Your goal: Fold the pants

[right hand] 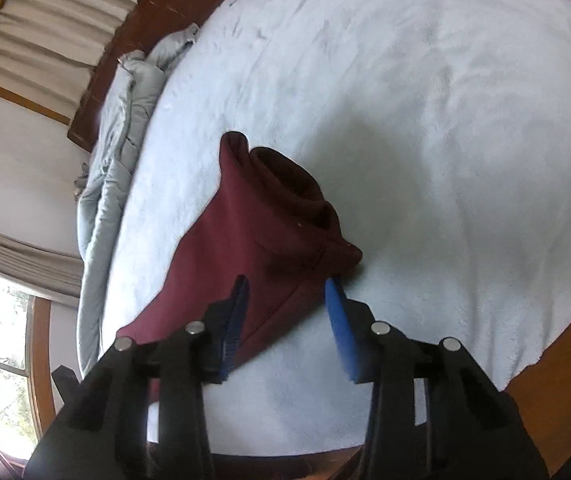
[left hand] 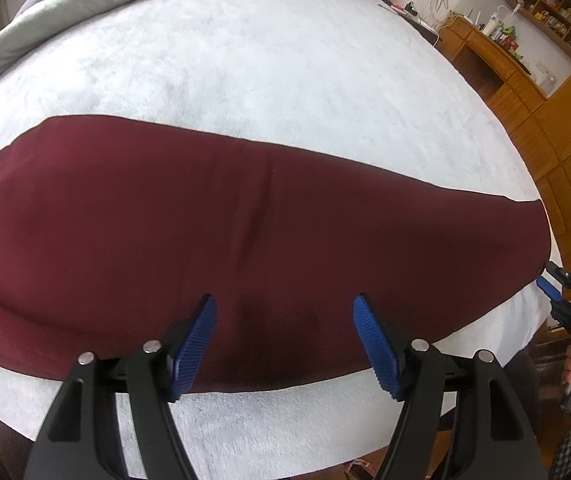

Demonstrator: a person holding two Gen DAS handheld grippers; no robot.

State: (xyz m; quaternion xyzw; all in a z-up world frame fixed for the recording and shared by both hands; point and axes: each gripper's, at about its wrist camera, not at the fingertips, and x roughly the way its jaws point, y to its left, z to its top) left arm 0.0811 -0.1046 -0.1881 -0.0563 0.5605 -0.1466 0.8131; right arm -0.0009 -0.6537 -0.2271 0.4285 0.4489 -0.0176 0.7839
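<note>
From the left wrist, the maroon pants (left hand: pixel 245 240) lie flat in a long band across the white fleecy bed (left hand: pixel 265 60), spread for folding. The left tongs (left hand: pixel 284 322) hover released above the near edge, gripping nothing.

From the right wrist, the right tongs (right hand: pixel 287 296) stand released astride the soft waistband end, pads seemingly clear of cloth, though blur hinders.
</note>
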